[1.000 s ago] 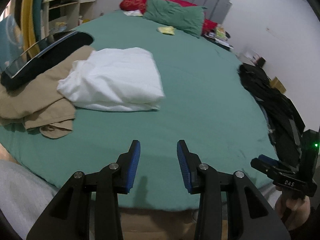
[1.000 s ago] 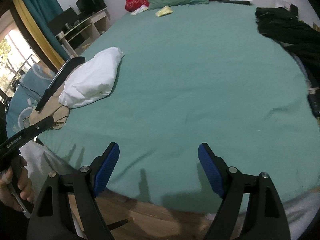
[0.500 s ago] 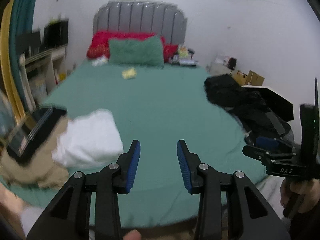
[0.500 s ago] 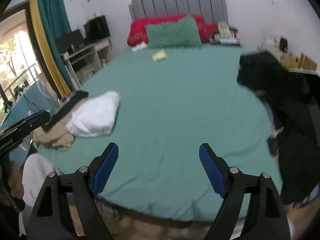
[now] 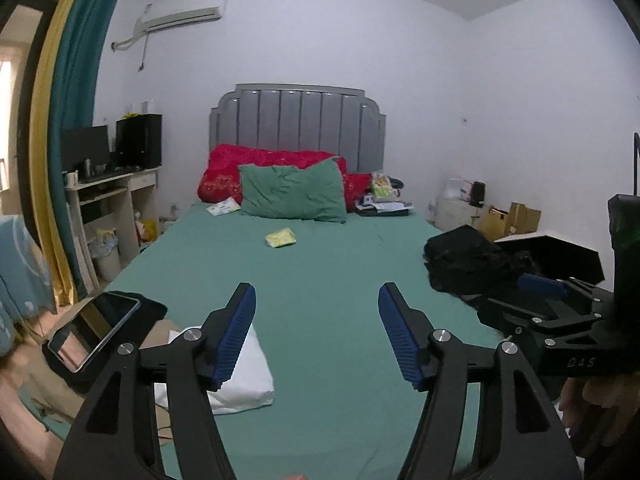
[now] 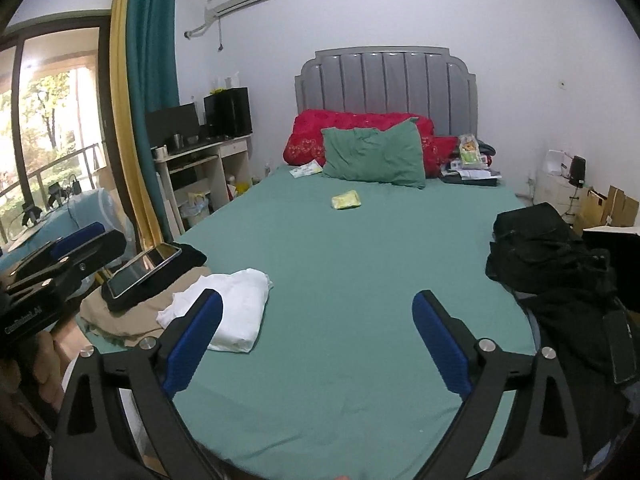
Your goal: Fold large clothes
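Note:
A folded white garment [image 6: 234, 312] lies at the left front of the green bed [image 6: 360, 264]; in the left wrist view [image 5: 248, 376] it sits behind my left finger. A tan garment [image 6: 132, 312] lies beside it under a black tablet [image 6: 140, 270]. A heap of black clothes [image 6: 548, 264] lies at the bed's right edge, also in the left wrist view [image 5: 468, 264]. My left gripper [image 5: 316, 334] is open and empty, held above the bed's foot. My right gripper [image 6: 318, 340] is open wide and empty.
A green pillow [image 6: 374, 156] and red bedding [image 6: 320, 136] lie at the headboard. A small yellow packet [image 6: 346, 200] lies mid-bed. A desk with monitors [image 6: 196, 148] stands left, cardboard boxes [image 6: 612, 204] right. The other gripper shows at the right edge of the left wrist view [image 5: 560, 316].
Both grippers have tilted up from looking down at the bed to looking level across the room. The left gripper's fingers have opened wider. The clothes have not moved.

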### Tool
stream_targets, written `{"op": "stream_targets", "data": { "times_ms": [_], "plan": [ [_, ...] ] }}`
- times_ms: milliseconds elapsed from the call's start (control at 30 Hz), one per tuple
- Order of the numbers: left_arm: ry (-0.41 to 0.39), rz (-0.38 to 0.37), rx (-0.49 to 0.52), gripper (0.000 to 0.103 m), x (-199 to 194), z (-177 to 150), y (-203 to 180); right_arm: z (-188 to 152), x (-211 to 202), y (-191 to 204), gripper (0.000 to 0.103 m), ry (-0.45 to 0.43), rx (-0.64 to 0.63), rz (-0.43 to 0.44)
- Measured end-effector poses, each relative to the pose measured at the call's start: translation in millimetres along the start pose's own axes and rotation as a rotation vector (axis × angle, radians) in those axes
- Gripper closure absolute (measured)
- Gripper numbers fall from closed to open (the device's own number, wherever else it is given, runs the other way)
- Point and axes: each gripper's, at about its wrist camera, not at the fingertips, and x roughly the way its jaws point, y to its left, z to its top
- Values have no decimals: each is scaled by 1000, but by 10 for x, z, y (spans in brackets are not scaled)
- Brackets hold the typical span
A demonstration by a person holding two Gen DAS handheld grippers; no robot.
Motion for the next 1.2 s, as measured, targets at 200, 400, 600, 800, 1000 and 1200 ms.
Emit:
{"op": "stream_targets", "data": {
  "times_ms": [200, 400, 600, 800, 1000, 1200],
  "plan": [
    [51, 1, -26, 30, 178, -183, 160, -146, 224, 90, 8, 22, 15, -22],
    [98, 20, -72, 30, 339, -376, 354, -261, 451, 193, 8, 66, -2, 2],
    [135, 40, -88, 30, 472, -502, 503, -340, 642, 240, 8, 103, -18, -3],
    [138, 66, -79, 30, 516, -541, 560, -377, 695, 250, 8, 109, -30, -10],
    [131, 80, -85, 30, 511, -528, 556, -384, 631, 196, 8, 85, -5, -4],
    [134, 90, -97, 30, 494, -518, 532, -377, 630, 126, 8, 84, 4, -5]
  ]
}}
